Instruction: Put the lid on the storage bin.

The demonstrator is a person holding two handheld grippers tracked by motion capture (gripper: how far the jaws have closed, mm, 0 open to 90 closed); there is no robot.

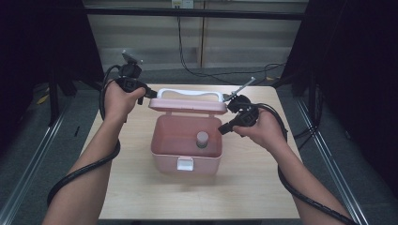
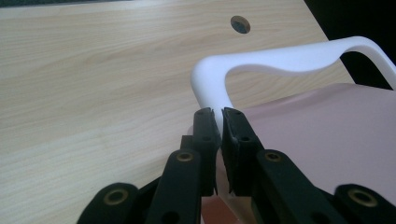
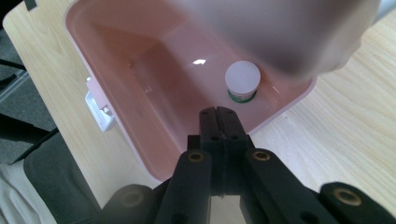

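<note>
A pink box [image 1: 165, 161] stands open on the table, its lid [image 1: 187, 105] raised at the back with a white handle [image 1: 190, 92] on top. My left gripper [image 1: 149, 95] is shut on the lid's left corner; in the left gripper view its jaws [image 2: 217, 114] pinch the lid [image 2: 327, 130] at the foot of the handle [image 2: 280, 60]. Inside the box, a small bottle with a pale cap [image 1: 202, 139] stands upright near the right wall. My right gripper [image 1: 221, 130] hovers over the box's right rim, shut and empty [image 3: 217, 114], pointing at the bottle [image 3: 242, 80].
The box has a white latch [image 1: 185, 163] on its front wall, seen too in the right gripper view [image 3: 100, 109]. The wooden table [image 1: 141, 187] has bare room on every side of the box and a cable hole [image 2: 240, 24] near its back edge. Black cables trail from both grippers.
</note>
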